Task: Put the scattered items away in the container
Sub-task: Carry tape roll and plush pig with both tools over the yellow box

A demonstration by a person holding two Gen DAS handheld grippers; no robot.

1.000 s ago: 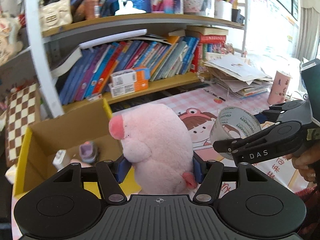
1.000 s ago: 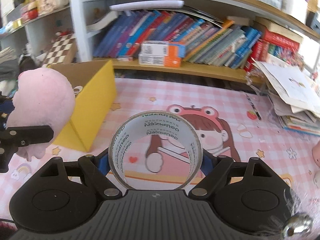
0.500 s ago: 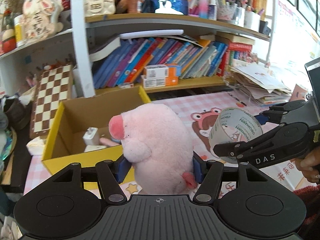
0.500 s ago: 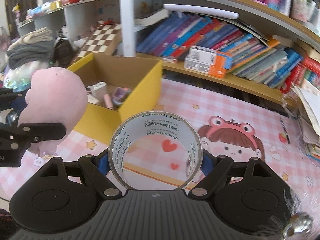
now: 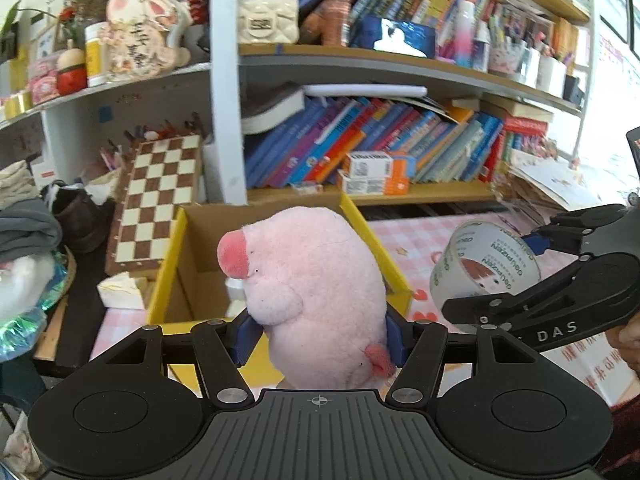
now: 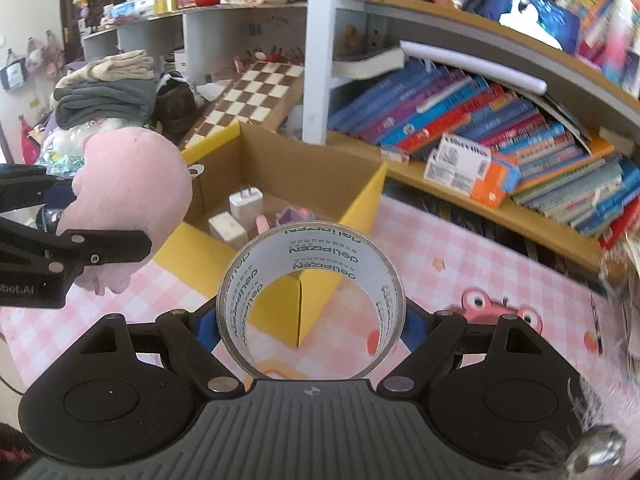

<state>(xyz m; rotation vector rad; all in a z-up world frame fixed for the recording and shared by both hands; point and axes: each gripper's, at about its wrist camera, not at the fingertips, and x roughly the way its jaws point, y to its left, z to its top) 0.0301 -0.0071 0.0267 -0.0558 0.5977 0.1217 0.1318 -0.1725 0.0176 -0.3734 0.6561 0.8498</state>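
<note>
**Both loads held near the box**

Left gripper (image 5: 318, 336) pinching pink plush pig (image 5: 316, 304), in front of yellow cardboard box (image 6: 360, 208). Right gripper (image 6: 310, 324) clamped on clear tape roll (image 6: 310, 280), above pink checked tablecloth (image 6: 460, 264), just beside box corner.

A folded chessboard (image 5: 154, 204) leans against the white shelf post (image 5: 226, 80). Slanting books (image 6: 460, 120) fill the wooden shelf, with two orange-and-white cartons (image 5: 376, 178) stacked before them.

Pink plush pig (image 5: 316, 308); yellow box (image 6: 328, 216); pink-checked tablecloth (image 6: 460, 264); brown-cream chessboard (image 5: 154, 200)
</note>
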